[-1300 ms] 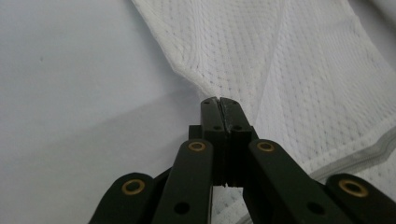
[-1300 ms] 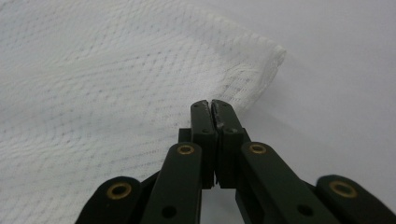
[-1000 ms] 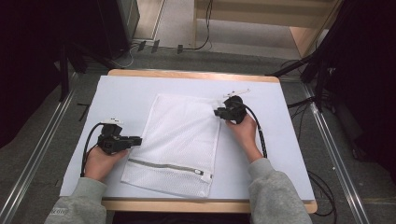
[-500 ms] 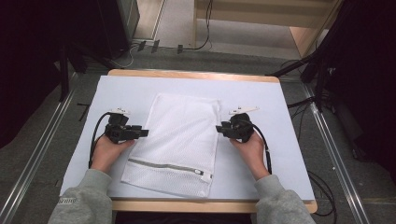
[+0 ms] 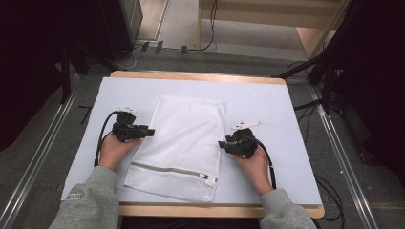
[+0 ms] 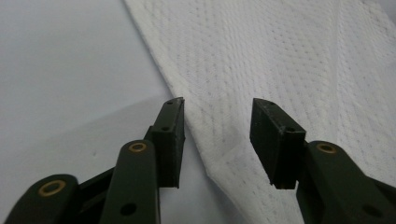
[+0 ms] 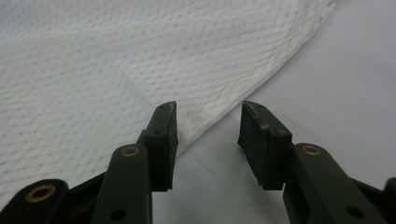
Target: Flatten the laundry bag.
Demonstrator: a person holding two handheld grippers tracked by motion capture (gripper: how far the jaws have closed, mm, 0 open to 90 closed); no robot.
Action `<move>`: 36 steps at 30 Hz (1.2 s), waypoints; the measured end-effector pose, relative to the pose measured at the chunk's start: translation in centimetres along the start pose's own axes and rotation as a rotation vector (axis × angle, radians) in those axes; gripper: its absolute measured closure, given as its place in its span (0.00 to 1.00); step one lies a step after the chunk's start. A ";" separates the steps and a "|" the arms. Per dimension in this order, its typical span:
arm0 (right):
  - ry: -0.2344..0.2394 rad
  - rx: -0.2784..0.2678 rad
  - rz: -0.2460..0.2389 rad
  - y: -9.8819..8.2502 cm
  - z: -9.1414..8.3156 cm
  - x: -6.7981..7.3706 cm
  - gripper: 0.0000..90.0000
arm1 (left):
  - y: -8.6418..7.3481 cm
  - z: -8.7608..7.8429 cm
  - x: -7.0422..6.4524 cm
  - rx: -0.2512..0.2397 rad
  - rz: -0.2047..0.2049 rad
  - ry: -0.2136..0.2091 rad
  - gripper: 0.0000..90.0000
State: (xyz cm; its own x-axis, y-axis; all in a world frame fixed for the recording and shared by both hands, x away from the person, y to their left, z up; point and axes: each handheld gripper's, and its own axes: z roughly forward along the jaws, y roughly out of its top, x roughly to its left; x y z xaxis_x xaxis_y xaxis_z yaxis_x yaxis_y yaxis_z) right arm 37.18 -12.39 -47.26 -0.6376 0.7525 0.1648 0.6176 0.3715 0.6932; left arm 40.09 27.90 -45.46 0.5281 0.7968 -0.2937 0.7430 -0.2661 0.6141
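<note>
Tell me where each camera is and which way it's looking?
High view: sits above the person's side, looking forward and down at the table; both hands and grey sleeves show.
Left gripper view: rides the left gripper, looking along its open jaws at the mesh bag's edge.
Right gripper view: rides the right gripper, looking along its open jaws at the bag's other edge.
All three share the white mesh bag on the table.

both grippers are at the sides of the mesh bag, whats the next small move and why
Probably ease each gripper inward and close on its edge. The left gripper and right gripper flank the flat mesh bag, jaws just opened, with an edge between the left's, nothing pinched.
</note>
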 end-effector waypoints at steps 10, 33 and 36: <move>-0.047 -0.011 -0.026 0.1 0.6 1.2 0.78 | 0.1 0.6 -0.6 0.015 0.016 0.033 0.94; 0.033 0.022 -0.003 2.6 1.6 -2.7 1.00 | 0.0 -0.3 -0.2 -0.019 -0.045 -0.008 1.00; 0.050 0.017 0.018 2.9 1.8 -3.6 1.00 | 0.2 -0.3 0.1 -0.019 -0.046 0.006 1.00</move>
State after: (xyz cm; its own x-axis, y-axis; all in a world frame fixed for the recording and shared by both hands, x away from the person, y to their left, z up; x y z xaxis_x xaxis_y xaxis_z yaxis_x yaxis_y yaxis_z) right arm 42.07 -13.03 -47.09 -0.6483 0.7311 0.2126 0.6368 0.3675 0.6778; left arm 40.20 28.11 -45.16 0.4909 0.8111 -0.3180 0.7588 -0.2187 0.6135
